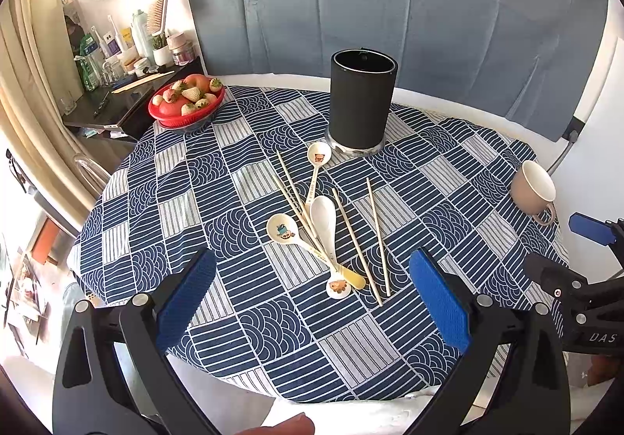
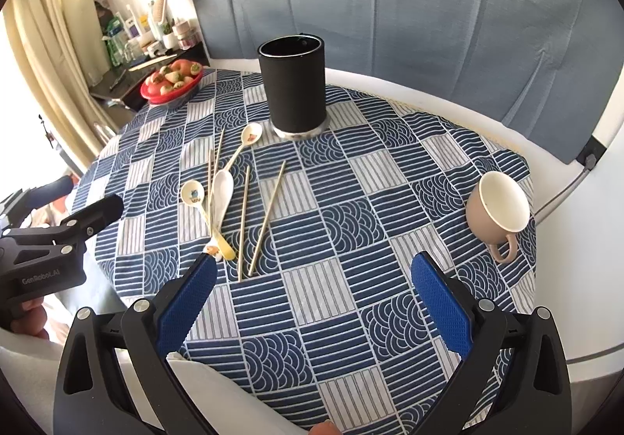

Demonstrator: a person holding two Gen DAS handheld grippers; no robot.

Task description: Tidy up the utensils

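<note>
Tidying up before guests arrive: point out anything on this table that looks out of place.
The beige cup lies tipped on its side near the table's right edge, nothing spilled. The spoons and chopsticks lie scattered and crossed in front of the black holder rather than inside it.

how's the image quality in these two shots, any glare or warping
Left wrist view: fisheye bends the table edge; window light washes out the far left. Right wrist view: same warping, blown-out white at left; black holder and cup stay sharp.
</note>
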